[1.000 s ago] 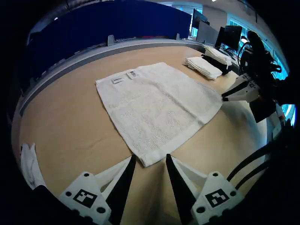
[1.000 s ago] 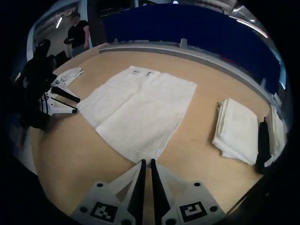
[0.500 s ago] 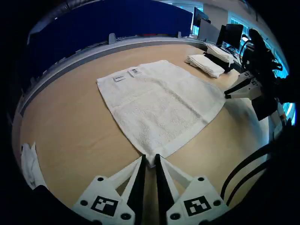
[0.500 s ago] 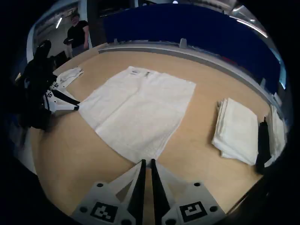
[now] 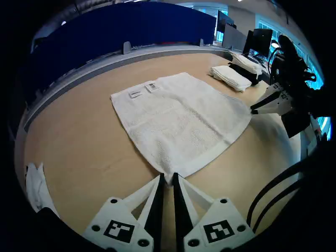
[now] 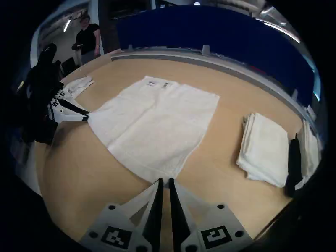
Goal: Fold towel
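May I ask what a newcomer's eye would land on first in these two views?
A white towel lies spread flat in the middle of the wooden table, with its labels at the far edge. The left gripper and the right gripper are each shut on one near corner of it. A stack of folded towels sits on the same table, off to one side and apart from it.

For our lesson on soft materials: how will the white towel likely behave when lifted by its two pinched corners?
Probably floppy: the towel lies flat and creased, so it should sag between the left gripper and right gripper. Its looped pile likely grips, not slips.
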